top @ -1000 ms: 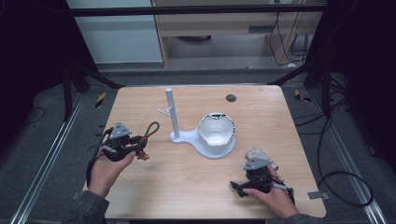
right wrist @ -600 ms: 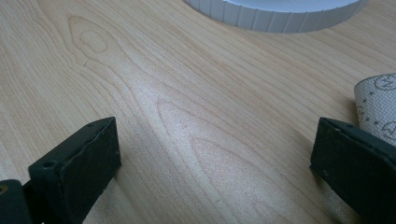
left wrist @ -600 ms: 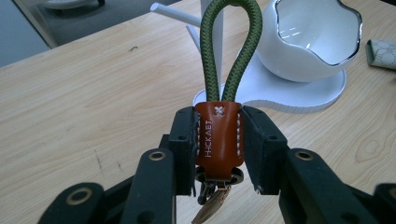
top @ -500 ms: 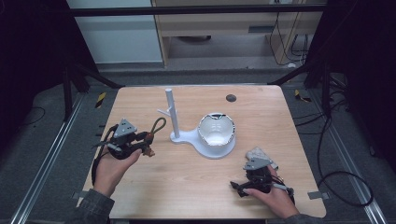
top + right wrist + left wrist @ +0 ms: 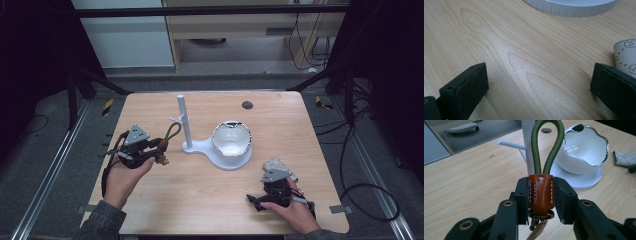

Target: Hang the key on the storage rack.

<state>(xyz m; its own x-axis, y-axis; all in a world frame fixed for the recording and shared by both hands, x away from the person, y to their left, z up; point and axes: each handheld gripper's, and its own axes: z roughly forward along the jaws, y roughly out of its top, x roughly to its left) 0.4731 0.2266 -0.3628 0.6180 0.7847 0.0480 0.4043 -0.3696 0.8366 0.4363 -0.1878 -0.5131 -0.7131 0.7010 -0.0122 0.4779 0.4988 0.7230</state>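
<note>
My left gripper (image 5: 159,149) held the keyring (image 5: 541,192) by its leather tab, loop (image 5: 547,145) upright; the stand's peg (image 5: 174,120) lay at one o'clock, nearer than my right gripper (image 5: 256,201), which rested wide on the surface (image 5: 210,200)

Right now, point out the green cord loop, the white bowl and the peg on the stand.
green cord loop (image 5: 545,145), left gripper view, right strand.
white bowl (image 5: 584,155), left gripper view, outer wall.
peg (image 5: 510,144), left gripper view, mid-shaft.

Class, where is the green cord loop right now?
The green cord loop is on the table's left in the high view, in the left gripper, beside the white stand.
</note>
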